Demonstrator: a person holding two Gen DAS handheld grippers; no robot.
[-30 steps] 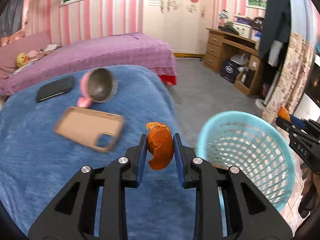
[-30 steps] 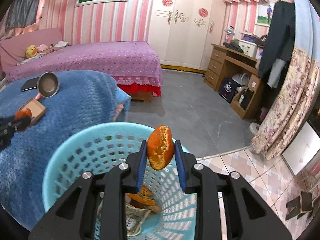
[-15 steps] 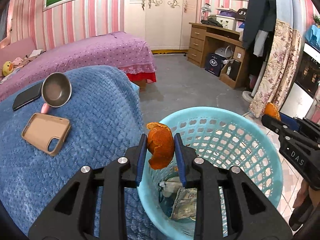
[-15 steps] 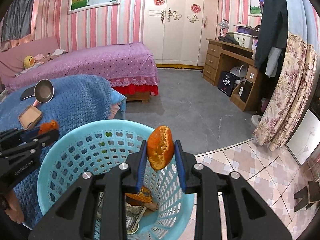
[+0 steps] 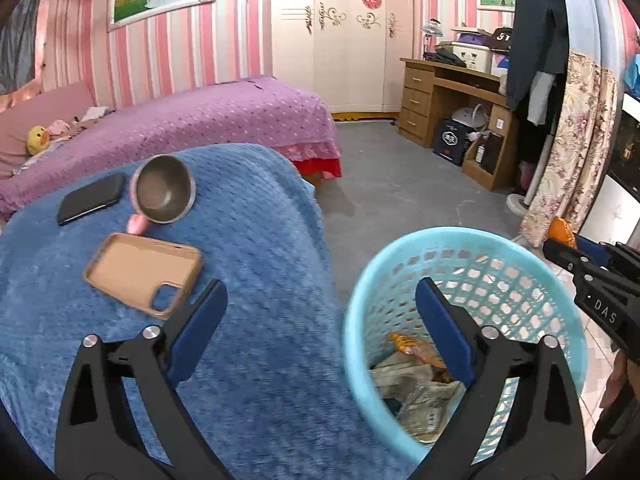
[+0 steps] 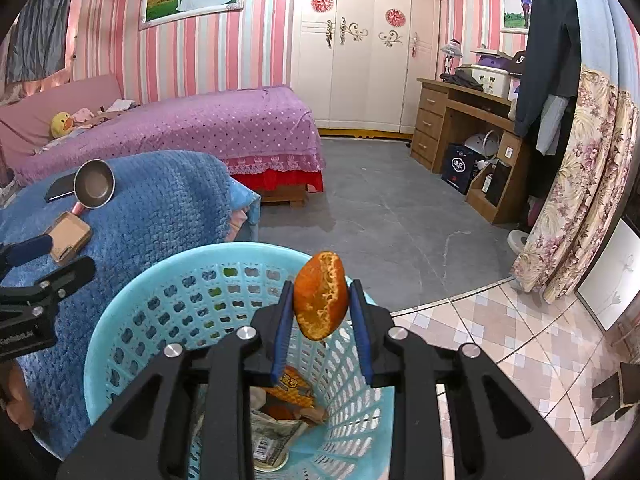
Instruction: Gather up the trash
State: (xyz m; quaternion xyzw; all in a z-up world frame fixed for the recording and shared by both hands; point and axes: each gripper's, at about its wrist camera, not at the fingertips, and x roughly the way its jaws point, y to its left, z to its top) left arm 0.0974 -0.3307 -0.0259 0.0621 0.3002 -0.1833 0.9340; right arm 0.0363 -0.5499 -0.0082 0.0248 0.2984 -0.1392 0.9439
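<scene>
Basket point(image 6: 132, 320) bottom hidden by trash, phone point(image 6: 60, 189) partly behind pan point(image 6: 95, 189)

left gripper point(image 5: 320, 300) agape, right gripper point(image 6: 320, 304) clamped

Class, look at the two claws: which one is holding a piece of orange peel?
The right claw: it is shut on the peel above the basket. The left claw is open and holds nothing.
</scene>
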